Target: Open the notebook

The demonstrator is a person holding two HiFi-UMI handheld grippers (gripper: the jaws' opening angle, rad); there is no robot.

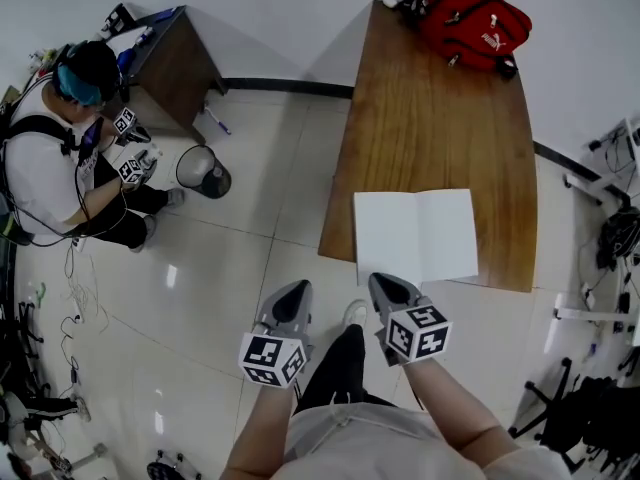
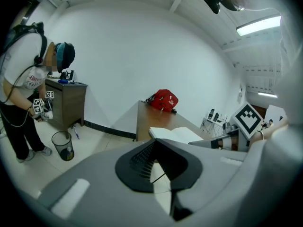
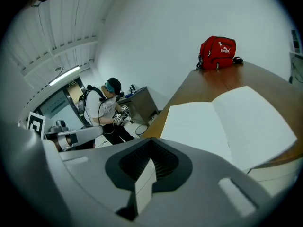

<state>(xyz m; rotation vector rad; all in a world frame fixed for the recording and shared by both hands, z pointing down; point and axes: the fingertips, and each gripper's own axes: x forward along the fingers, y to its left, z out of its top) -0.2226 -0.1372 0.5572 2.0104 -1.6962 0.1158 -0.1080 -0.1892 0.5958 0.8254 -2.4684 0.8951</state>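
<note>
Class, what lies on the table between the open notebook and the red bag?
Nothing: the head view shows only bare wooden table between the notebook and the red bag.
</note>
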